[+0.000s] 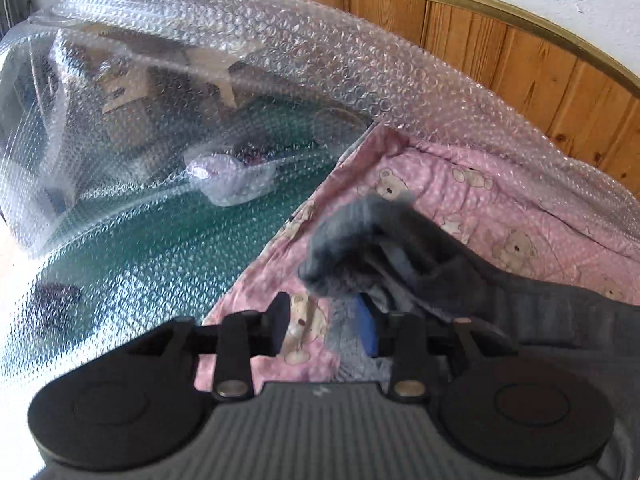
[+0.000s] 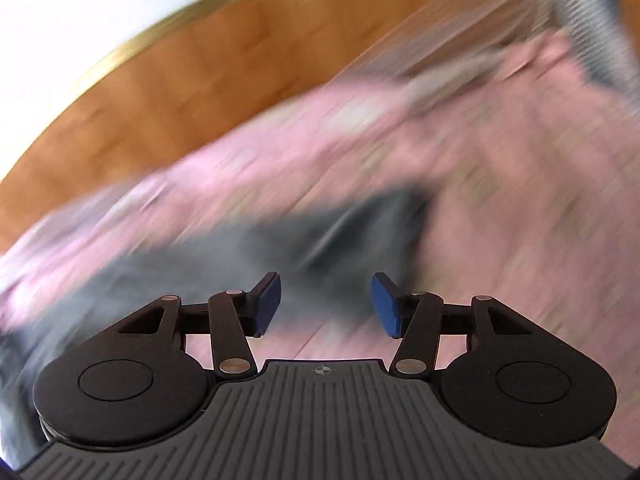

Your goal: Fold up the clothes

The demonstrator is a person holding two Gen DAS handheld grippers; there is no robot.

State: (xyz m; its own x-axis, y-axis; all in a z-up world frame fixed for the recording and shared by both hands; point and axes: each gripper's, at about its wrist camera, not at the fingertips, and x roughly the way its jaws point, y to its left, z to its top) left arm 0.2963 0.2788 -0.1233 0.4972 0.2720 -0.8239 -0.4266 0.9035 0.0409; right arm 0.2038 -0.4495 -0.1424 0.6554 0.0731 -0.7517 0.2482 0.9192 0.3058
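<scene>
A dark grey garment (image 1: 400, 256) lies bunched on a pink bedsheet with teddy bears (image 1: 500, 208). My left gripper (image 1: 328, 324) is low over its near end; the jaws stand apart, with grey cloth draped over the right blue pad (image 1: 366, 330) and between them. Whether they pinch the cloth is unclear. In the blurred right wrist view the grey garment (image 2: 260, 248) lies across the pink sheet (image 2: 520, 200). My right gripper (image 2: 326, 304) is open and empty, just above the garment's near edge.
A big sheet of bubble wrap (image 1: 180, 100) covers the left and back of the bed, with a green surface (image 1: 168, 232) under it. A wooden headboard with a brass rim (image 1: 540, 68) stands behind; it also shows in the right wrist view (image 2: 180, 80).
</scene>
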